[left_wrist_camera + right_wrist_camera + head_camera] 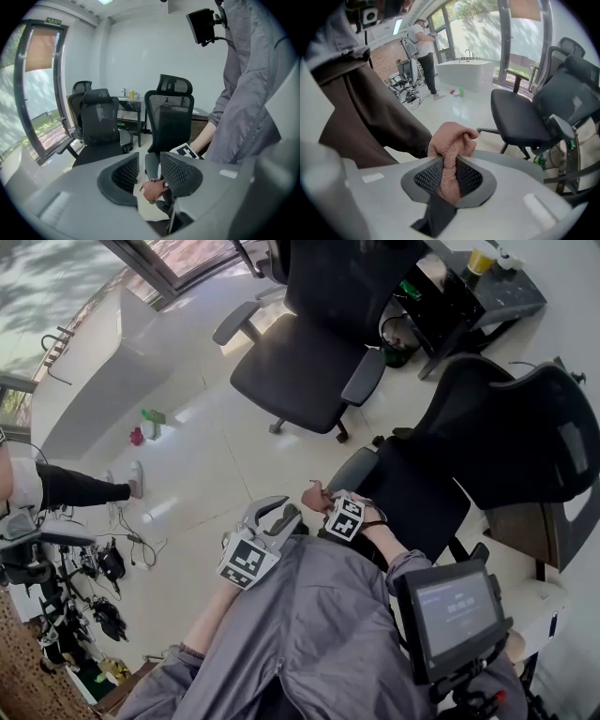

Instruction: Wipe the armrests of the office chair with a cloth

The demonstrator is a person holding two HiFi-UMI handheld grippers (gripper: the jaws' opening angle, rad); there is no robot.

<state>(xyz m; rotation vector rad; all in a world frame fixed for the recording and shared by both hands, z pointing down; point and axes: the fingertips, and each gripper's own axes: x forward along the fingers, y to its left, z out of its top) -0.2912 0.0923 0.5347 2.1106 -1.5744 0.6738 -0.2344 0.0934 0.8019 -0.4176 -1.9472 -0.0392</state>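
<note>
Right tool: clamped on the pink cloth, bunched between my jaws. The cloth sits just beside the office chair armrest, at its 7 o'clock. Left tool: jaws apart, nothing held.

Strong daylight enters through the glazed wall, throwing glare patches on the white floor. Both gripper views show fisheye bending, dark vignetted corners and a soft foreground.
</note>
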